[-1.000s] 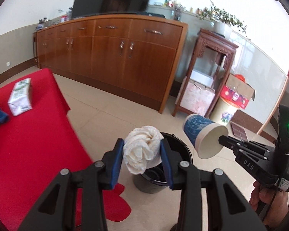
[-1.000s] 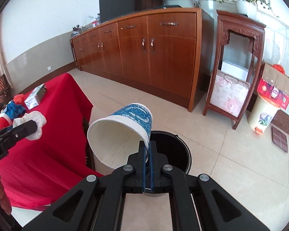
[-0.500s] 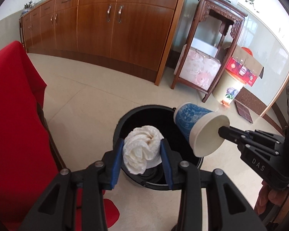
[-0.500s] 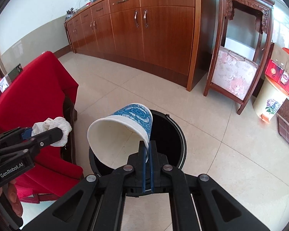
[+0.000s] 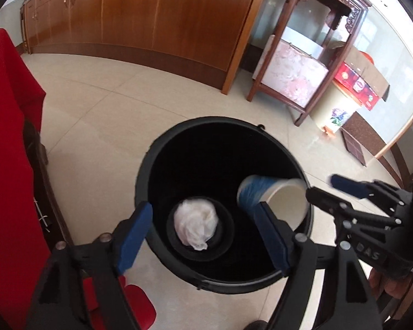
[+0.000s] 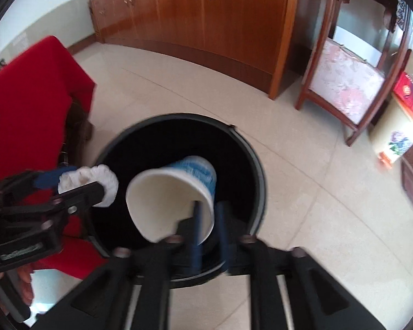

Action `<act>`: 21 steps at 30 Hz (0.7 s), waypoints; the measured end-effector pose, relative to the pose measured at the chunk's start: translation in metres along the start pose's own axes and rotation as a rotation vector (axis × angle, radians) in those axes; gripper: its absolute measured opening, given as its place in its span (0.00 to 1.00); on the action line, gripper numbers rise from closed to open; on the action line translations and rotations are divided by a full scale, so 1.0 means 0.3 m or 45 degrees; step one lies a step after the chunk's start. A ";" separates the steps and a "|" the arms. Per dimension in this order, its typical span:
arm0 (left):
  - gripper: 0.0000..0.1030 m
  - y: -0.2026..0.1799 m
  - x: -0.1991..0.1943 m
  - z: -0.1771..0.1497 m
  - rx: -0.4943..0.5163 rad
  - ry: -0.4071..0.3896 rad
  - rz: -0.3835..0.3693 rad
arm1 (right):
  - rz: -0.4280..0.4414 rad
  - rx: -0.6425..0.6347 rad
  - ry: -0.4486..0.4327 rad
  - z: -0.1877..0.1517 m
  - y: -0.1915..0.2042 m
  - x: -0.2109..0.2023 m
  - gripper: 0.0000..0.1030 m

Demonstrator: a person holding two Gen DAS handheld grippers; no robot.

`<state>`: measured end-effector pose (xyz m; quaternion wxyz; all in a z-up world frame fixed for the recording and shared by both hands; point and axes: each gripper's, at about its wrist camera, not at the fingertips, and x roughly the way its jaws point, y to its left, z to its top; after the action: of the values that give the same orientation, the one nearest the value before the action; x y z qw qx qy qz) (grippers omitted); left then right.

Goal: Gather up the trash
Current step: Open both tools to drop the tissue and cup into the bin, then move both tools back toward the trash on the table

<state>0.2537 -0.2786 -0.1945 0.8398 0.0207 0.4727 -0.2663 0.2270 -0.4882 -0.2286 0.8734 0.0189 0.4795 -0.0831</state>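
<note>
A black round bin [image 5: 151, 162] stands on the tiled floor, also in the right wrist view [image 6: 257, 170]. My left gripper [image 5: 203, 228] is open above the bin; the white crumpled tissue [image 5: 195, 225] lies at the bin's bottom. In the blurred right wrist view the tissue [image 6: 96, 184] appears still at the left fingers. My right gripper [image 6: 209, 228] is open a little over the bin; the blue and white paper cup [image 6: 173, 195] is loose between its fingers, mouth toward the camera. The cup [image 5: 272, 198] sits inside the bin's right rim in the left wrist view.
A red-covered table [image 5: 5, 143] is at the left, close to the bin. A long wooden cabinet [image 5: 157, 13] runs along the back wall. A carved wooden stand [image 5: 303, 63], a cardboard box [image 5: 360, 82] and a small floral bin [image 5: 336, 115] are at the right.
Both grippers dropped down over the bin and opened. The tissue left my left gripper and fell into the bin. The right jaws parted from the cup's rim.
</note>
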 end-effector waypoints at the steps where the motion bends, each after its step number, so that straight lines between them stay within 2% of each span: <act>1: 0.76 0.007 -0.008 0.000 -0.010 -0.001 0.023 | -0.019 0.024 -0.007 -0.004 -0.016 -0.001 0.61; 3: 0.78 0.020 -0.019 -0.001 -0.013 -0.014 0.051 | -0.045 0.071 -0.014 -0.007 -0.056 -0.006 0.62; 5: 0.80 0.027 -0.035 -0.001 -0.007 -0.028 0.094 | -0.064 0.121 -0.011 -0.002 -0.098 -0.012 0.71; 6: 0.80 0.032 -0.045 0.000 -0.006 -0.039 0.101 | -0.064 0.137 -0.011 -0.002 -0.108 -0.016 0.82; 7: 0.80 0.031 -0.064 0.002 -0.007 -0.051 0.119 | -0.064 0.152 -0.012 -0.001 -0.114 -0.021 0.87; 11: 0.81 0.016 -0.151 0.017 0.008 -0.107 0.179 | -0.070 0.188 -0.038 0.002 -0.114 -0.065 0.88; 15: 0.99 -0.005 -0.272 0.028 -0.009 -0.212 0.262 | -0.127 0.191 -0.114 0.009 -0.090 -0.147 0.94; 21: 1.00 -0.014 -0.415 0.039 0.026 -0.284 0.277 | -0.134 0.234 -0.194 0.024 -0.075 -0.265 0.95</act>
<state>0.2096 -0.2323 -0.0869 0.9107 0.0506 0.3687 -0.1794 0.1874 -0.5011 -0.1568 0.8964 0.0672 0.4024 -0.1735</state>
